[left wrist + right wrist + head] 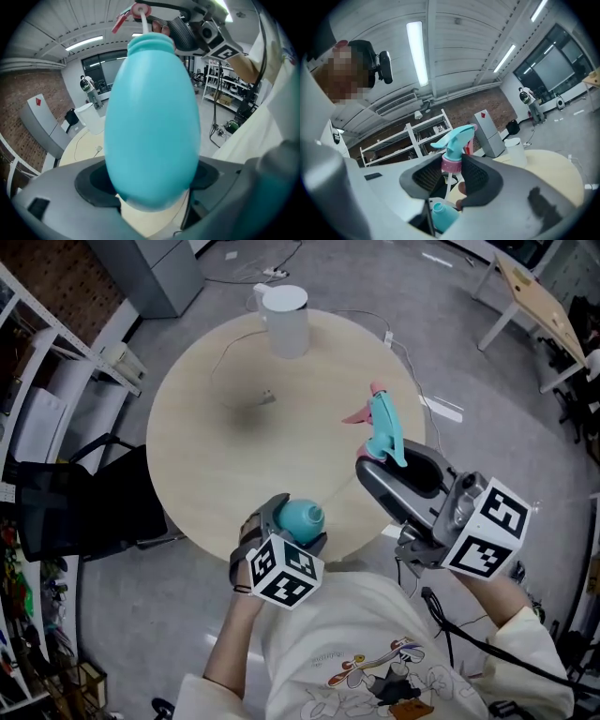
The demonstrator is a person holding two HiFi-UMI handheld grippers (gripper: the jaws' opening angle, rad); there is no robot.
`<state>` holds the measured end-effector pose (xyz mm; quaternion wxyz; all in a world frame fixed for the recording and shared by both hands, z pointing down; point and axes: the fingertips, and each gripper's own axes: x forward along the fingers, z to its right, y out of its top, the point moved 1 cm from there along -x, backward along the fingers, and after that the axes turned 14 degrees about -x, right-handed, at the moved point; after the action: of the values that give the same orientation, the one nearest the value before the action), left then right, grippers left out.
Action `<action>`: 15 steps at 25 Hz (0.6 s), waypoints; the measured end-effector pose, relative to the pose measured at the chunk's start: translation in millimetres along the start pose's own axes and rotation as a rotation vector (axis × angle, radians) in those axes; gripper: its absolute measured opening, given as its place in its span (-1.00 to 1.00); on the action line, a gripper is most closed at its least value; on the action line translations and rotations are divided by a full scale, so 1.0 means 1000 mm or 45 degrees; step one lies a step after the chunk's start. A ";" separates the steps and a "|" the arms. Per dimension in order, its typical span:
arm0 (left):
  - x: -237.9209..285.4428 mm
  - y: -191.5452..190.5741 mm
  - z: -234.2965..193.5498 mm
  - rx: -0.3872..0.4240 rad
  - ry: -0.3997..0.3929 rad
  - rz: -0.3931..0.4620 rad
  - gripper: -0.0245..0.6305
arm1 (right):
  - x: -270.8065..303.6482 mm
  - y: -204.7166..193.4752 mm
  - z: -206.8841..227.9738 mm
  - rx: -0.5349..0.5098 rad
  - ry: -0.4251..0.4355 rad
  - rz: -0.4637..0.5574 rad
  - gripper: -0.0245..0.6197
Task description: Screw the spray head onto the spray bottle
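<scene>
Two grips near the counter (216, 451), left gripper (300, 522) clamping the teal spray bottle (152, 122), right gripper (381, 461) clamping the spray head (384, 424).

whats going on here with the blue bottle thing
A person by a round table holds tongs in each hand. The left tongs grip a teal spray bottle with its neck open. The right tongs hold the spray head by its pink collar above that neck, dip tube hanging toward it. The head isn't screwed on yet.
</scene>
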<state>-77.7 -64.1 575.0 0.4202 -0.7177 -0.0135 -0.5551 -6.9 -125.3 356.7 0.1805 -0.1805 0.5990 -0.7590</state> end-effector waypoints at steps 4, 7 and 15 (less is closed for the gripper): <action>-0.015 0.011 0.031 -0.015 -0.078 0.009 0.38 | -0.013 -0.004 -0.037 -0.207 0.174 -0.003 -0.51; -0.023 0.029 0.051 -0.051 -0.200 -0.005 0.38 | -0.016 -0.007 -0.065 -0.425 0.415 0.005 -0.51; -0.067 0.068 0.069 0.138 -0.348 0.024 0.38 | -0.027 -0.002 -0.085 -0.521 0.581 -0.012 -0.51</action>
<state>-16.0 -35.8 479.1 0.4579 -0.7629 -0.0937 -0.4467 -25.2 -40.2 339.0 -0.0022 -0.0407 0.7637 -0.6443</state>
